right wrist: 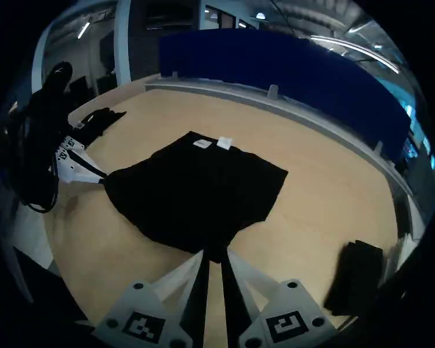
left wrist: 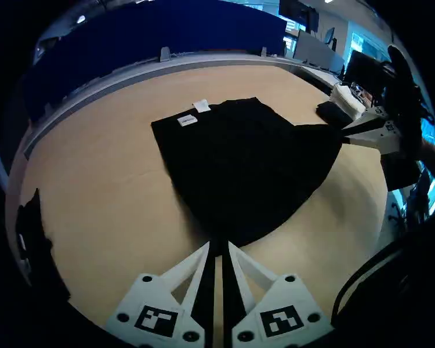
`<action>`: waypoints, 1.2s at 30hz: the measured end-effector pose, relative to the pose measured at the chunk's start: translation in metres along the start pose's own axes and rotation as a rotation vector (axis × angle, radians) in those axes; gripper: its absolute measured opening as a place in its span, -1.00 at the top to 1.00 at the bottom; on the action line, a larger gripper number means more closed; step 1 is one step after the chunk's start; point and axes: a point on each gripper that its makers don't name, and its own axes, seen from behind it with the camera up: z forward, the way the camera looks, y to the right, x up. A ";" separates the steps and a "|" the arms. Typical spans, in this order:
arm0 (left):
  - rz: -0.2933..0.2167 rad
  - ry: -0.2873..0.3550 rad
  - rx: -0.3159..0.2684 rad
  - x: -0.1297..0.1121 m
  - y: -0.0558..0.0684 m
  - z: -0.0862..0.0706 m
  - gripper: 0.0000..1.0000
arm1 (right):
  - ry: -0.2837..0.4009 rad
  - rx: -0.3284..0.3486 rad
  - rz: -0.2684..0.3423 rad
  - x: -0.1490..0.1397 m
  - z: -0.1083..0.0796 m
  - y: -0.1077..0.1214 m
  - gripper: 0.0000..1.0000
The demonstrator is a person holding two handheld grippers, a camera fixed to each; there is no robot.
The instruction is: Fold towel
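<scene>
most of the pale wooden desk (left wrist: 101, 174) lies bare. a long blue partition (left wrist: 159, 29) runs along its far side. the black towel (left wrist: 240, 162) is spread across the middle of the desk, its far edge flat, with two small white labels (left wrist: 187, 120) at that edge. its near side is drawn out to two points, one toward each gripper.

a folded dark cloth (right wrist: 356, 275) sits well apart from the towel by the desk's edge, and a white stack (left wrist: 348, 101) lies off beyond the right gripper.

as i judge it, the task is at its start: both near corners are taken up, but no fold shows on the towel, though black cloth could hide a layer. what is left is to carry these corners over to the far edge, lay them down, and then fold further.

the left gripper (left wrist: 220, 246) sits low over the desk and points along it toward the partition. its fingers are drawn almost together, with the towel's near corner pinched between them. the right gripper (left wrist: 348, 132) comes in from the side, tilted slightly downward, its fingers closed on the other drawn-out corner. in the right gripper view that corner runs straight into the narrow gap between its own fingers. the two grippers stand well apart, with the towel's near edge hanging in a shallow curve between them.
</scene>
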 end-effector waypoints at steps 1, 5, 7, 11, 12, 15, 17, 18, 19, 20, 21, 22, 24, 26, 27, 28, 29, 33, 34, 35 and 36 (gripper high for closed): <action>-0.002 0.004 0.001 0.002 0.000 -0.002 0.85 | 0.002 0.000 -0.001 0.001 0.000 0.000 0.73; -0.009 0.021 0.004 0.012 -0.001 -0.009 0.85 | 0.008 0.002 -0.004 0.006 -0.002 0.000 0.73; -0.011 0.028 0.005 0.017 -0.001 -0.013 0.85 | 0.010 0.003 -0.006 0.008 -0.004 -0.001 0.73; -0.017 0.046 0.005 0.027 0.000 -0.021 0.85 | 0.013 0.003 -0.009 0.012 -0.010 -0.001 0.73; -0.019 0.049 0.004 0.029 0.001 -0.023 0.85 | 0.014 0.003 -0.009 0.013 -0.012 -0.001 0.73; -0.028 0.059 0.002 0.035 0.004 -0.030 0.85 | 0.015 0.004 -0.005 0.017 -0.017 -0.002 0.73; -0.036 0.064 0.000 0.038 0.006 -0.035 0.85 | 0.015 0.007 0.000 0.019 -0.021 -0.003 0.73; -0.039 0.067 -0.002 0.040 0.007 -0.038 0.85 | 0.015 0.008 0.002 0.020 -0.023 -0.003 0.73; -0.042 0.069 -0.004 0.041 0.009 -0.041 0.85 | 0.014 0.009 0.003 0.020 -0.025 -0.004 0.73; -0.046 0.071 -0.006 0.042 0.010 -0.044 0.86 | 0.014 0.011 0.005 0.021 -0.028 -0.004 0.73; -0.049 0.071 -0.006 0.042 0.011 -0.047 0.86 | 0.012 0.013 0.007 0.022 -0.030 -0.005 0.73; -0.052 0.071 -0.006 0.043 0.012 -0.050 0.86 | 0.010 0.015 0.009 0.022 -0.032 -0.005 0.73; -0.058 0.072 -0.006 0.042 0.014 -0.056 0.86 | 0.005 0.019 0.012 0.022 -0.036 -0.007 0.73; -0.063 0.072 -0.007 0.041 0.016 -0.061 0.86 | 0.001 0.022 0.015 0.022 -0.041 -0.009 0.73; -0.067 0.073 -0.008 0.041 0.017 -0.062 0.86 | 0.000 0.023 0.016 0.021 -0.042 -0.009 0.73; -0.071 0.073 -0.010 0.040 0.017 -0.063 0.86 | -0.002 0.024 0.017 0.021 -0.043 -0.010 0.73; -0.075 0.073 -0.011 0.040 0.018 -0.064 0.86 | -0.003 0.025 0.018 0.020 -0.044 -0.011 0.73; -0.094 0.080 -0.014 0.043 0.018 -0.065 0.86 | -0.004 0.029 0.025 0.021 -0.044 -0.011 0.73; -0.097 0.082 -0.014 0.044 0.018 -0.064 0.86 | -0.003 0.029 0.027 0.022 -0.043 -0.011 0.73; -0.100 0.085 -0.013 0.046 0.017 -0.064 0.86 | -0.001 0.029 0.029 0.023 -0.043 -0.010 0.73; -0.100 0.089 -0.012 0.048 0.016 -0.063 0.86 | 0.001 0.028 0.031 0.025 -0.042 -0.009 0.73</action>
